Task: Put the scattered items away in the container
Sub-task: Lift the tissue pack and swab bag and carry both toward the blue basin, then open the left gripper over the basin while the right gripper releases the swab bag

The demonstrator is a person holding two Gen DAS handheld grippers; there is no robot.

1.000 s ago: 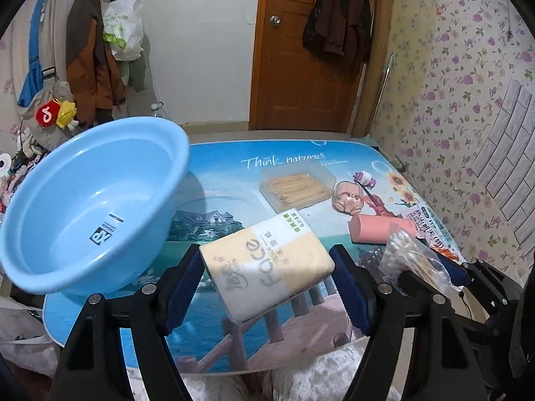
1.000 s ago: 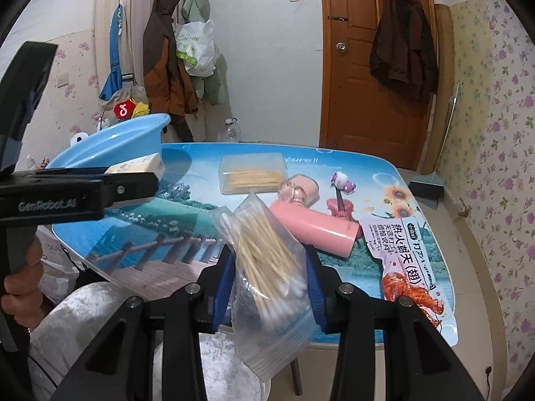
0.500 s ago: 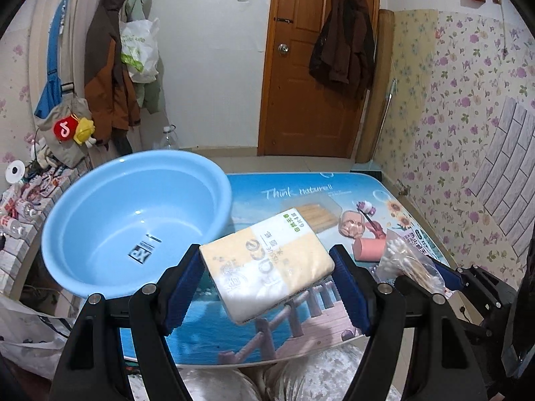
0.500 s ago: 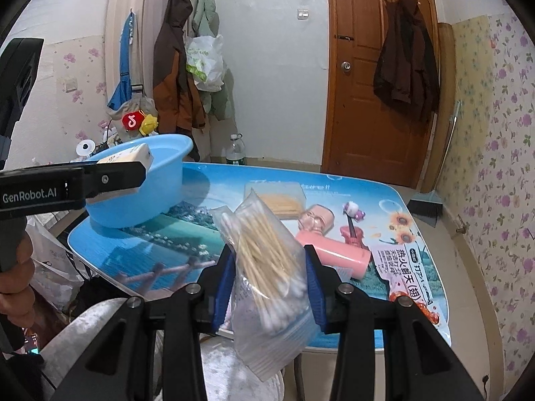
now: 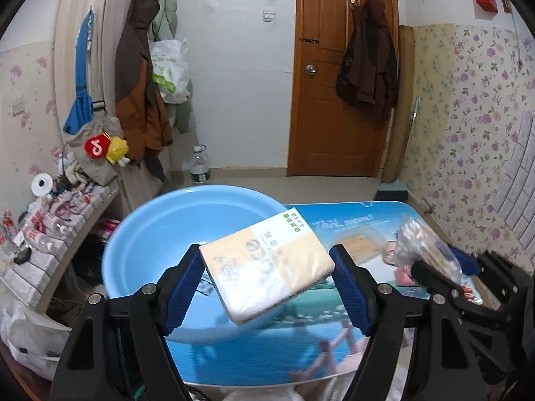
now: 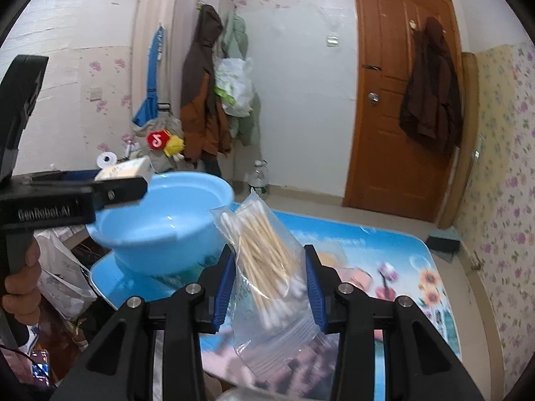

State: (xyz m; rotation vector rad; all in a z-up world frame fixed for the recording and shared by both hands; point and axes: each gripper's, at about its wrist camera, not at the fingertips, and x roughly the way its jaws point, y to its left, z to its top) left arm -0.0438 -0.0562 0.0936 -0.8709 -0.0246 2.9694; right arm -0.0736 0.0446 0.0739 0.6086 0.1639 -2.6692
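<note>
My left gripper (image 5: 267, 264) is shut on a cream tissue pack (image 5: 264, 267), held in the air just in front of the light blue basin (image 5: 160, 234). The right gripper (image 6: 269, 275) is shut on a clear bag of cotton swabs (image 6: 267, 260), raised over the near part of the table. The basin (image 6: 167, 224) stands empty at the table's left end. From the right wrist view the left gripper (image 6: 117, 187) hovers at the basin's near rim with the pack (image 6: 125, 168). The swab bag (image 5: 421, 244) also shows at the right of the left wrist view.
On the picture-printed table (image 6: 384, 240) lie a clear box of sticks (image 5: 361, 247), a pink item (image 6: 354, 274) and a snack packet (image 5: 468, 292). A cluttered shelf (image 5: 50, 234) and white plastic bags stand left of the table. A person's hand (image 6: 20, 287) grips the left tool.
Both grippers rose and drew back from the table with their loads still held. The basin now sits lower and nearer the centre of both views, and more of the room shows.
</note>
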